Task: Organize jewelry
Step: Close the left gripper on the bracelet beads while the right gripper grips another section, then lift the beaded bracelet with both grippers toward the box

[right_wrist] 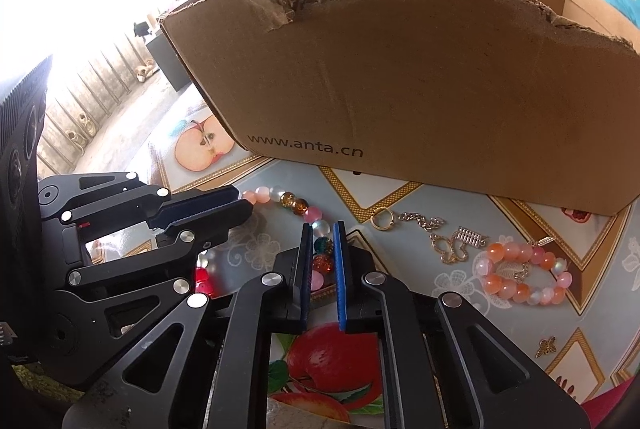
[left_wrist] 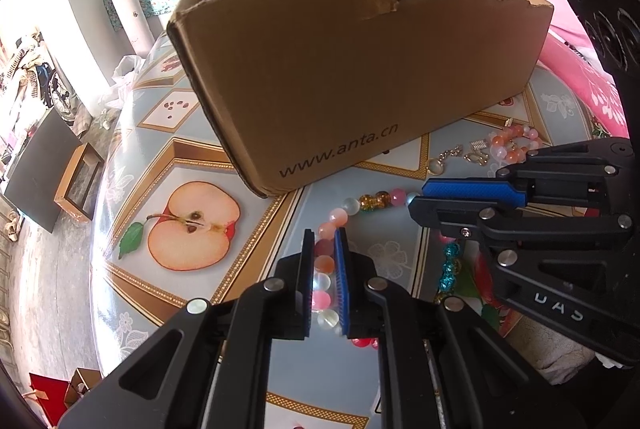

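Observation:
A long string of pink, white, amber and teal beads [left_wrist: 370, 201] lies on the fruit-print tablecloth in front of a torn cardboard box [left_wrist: 360, 69]. My left gripper [left_wrist: 325, 233] is shut on the string's pink and white beads. My right gripper [right_wrist: 323, 227] is shut on another stretch of the same bead string [right_wrist: 296, 207], over its teal and amber beads. In the left wrist view the right gripper [left_wrist: 416, 199] reaches in from the right. In the right wrist view the left gripper [right_wrist: 246, 203] comes in from the left. The box [right_wrist: 400, 89] stands open-topped just behind both.
To the right lie an orange and pink bead bracelet [right_wrist: 520, 277], a gold ring [right_wrist: 382, 219] on a short chain [right_wrist: 424, 221], gold charms [right_wrist: 452, 249] and a small gold bee charm [right_wrist: 547, 346]. The table edge drops off at the left; pink bedding [left_wrist: 576, 69] lies behind right.

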A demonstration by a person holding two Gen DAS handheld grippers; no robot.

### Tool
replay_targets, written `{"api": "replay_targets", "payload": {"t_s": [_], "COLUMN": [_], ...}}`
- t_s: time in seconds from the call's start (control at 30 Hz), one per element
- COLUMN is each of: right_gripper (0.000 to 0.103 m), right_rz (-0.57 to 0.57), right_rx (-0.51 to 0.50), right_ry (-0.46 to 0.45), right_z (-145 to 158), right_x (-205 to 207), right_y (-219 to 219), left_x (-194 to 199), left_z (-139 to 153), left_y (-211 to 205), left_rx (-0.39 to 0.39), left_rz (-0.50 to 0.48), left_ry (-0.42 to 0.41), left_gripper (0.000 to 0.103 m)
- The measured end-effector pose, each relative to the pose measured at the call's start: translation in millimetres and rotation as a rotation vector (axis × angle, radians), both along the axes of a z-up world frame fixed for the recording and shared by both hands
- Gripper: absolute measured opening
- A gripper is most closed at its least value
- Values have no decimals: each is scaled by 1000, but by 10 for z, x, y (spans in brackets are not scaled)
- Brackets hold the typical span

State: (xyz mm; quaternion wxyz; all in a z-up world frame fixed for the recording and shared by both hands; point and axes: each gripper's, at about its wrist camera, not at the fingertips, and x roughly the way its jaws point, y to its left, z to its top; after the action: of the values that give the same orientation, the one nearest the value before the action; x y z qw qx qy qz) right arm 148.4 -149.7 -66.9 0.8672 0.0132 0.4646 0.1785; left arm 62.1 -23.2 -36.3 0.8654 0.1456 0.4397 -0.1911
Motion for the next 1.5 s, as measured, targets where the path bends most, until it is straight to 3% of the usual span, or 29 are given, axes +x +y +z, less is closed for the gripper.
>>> {"api": "replay_targets", "payload": {"t_s": [0.97, 1.5], "right_gripper": [8, 8], "right_rz": [-10, -3], "right_rx": [31, 56], "right_ry": [-10, -86], "right_z": [81, 291], "right_x": [-16, -266], "right_y": [-218, -343], "left_x": [-2, -261], "left_z": [86, 338], "left_y": [20, 39], "left_rx": [3, -16], "left_rz": [1, 19], "left_ry": [-32, -120], "left_gripper": [9, 9]}}
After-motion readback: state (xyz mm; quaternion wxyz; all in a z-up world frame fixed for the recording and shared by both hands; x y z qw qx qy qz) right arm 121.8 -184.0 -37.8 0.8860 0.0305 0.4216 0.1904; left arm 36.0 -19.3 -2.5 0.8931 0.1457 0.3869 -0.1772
